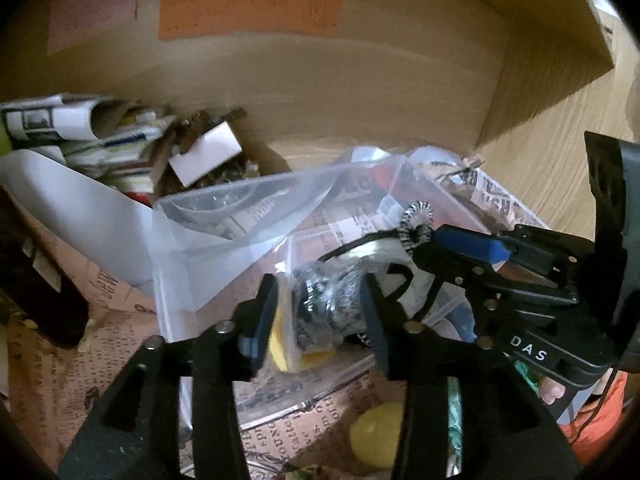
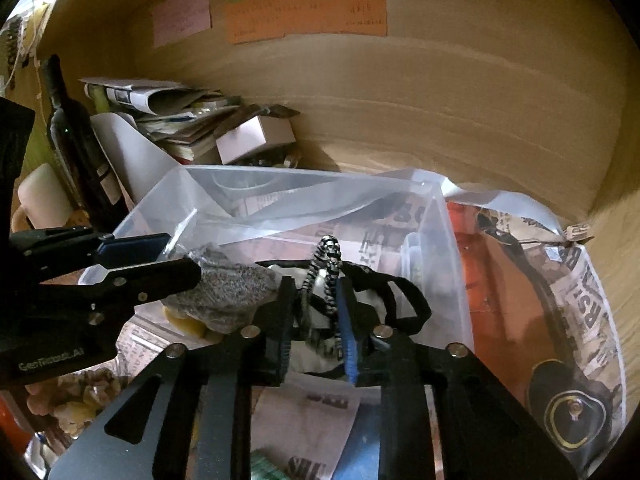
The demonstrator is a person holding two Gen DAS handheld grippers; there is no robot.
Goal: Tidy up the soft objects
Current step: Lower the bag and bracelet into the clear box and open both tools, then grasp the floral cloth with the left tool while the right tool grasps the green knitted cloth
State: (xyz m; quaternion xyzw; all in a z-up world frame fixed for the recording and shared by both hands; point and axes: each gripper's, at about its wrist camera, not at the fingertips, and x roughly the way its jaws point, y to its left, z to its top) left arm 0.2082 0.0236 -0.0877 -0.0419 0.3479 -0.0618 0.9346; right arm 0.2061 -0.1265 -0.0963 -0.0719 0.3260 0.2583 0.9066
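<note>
We pinch a speckled grey sock (image 2: 224, 292) with left fingers (image 1: 264, 312); right fingers (image 2: 348, 340) clamp a black-white cord (image 2: 330, 276) at twelve o'clock.

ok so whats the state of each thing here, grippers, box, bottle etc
left gripper: shut on grey speckled cloth
right gripper: shut on black-and-white cord
clear plastic box: open, no lid on
dark bottle: upright
newspaper stack: rolled and piled on its side
pink box: closed
</note>
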